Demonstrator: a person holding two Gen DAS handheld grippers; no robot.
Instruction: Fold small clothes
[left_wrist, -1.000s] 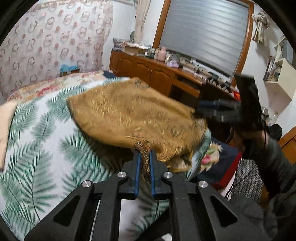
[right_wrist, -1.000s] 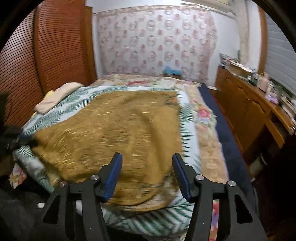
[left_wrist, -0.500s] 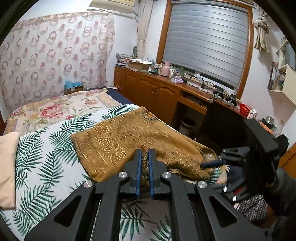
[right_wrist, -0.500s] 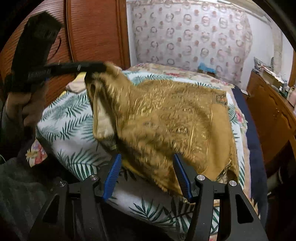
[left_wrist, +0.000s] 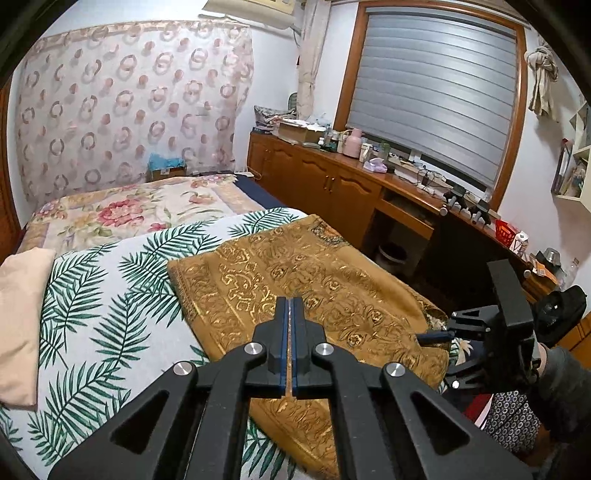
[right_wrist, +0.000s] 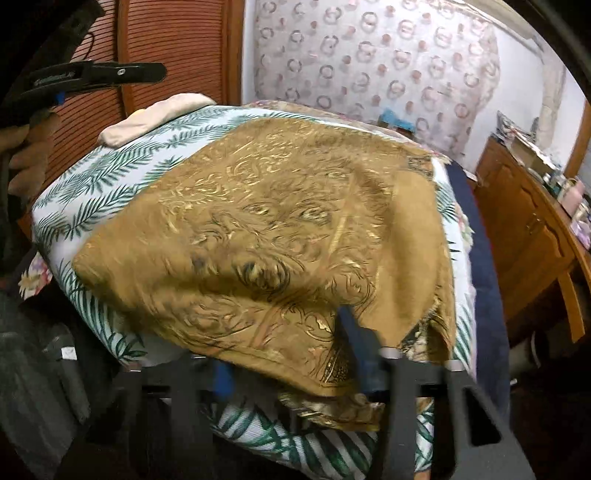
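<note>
- The left claw (left_wrist: 290, 306) has its blue-padded jaws pressed together with nothing visibly caught between them; it hovers over the near part of the mustard-brown cloth with gold scroll embroidery (left_wrist: 295, 284).
- The right claw (right_wrist: 291, 354) is blurred; its jaws are closing, with the near edge of the cloth draped over and between the two blue pads, though whether they press on it cannot be told.
- The cloth lies spread on the white bedcover printed with green palm leaves (left_wrist: 110, 295), toward the bed's right side in the left wrist view, its near edge hanging over the bed's end.
- A pale peach pillow (left_wrist: 18, 314) rests at the bed's left edge, well apart from the cloth.
- In the right wrist view, the left claw sits high at far left, held by a hand (right_wrist: 22, 162) above the bed; the right claw points downward at the bed's near end.
</note>
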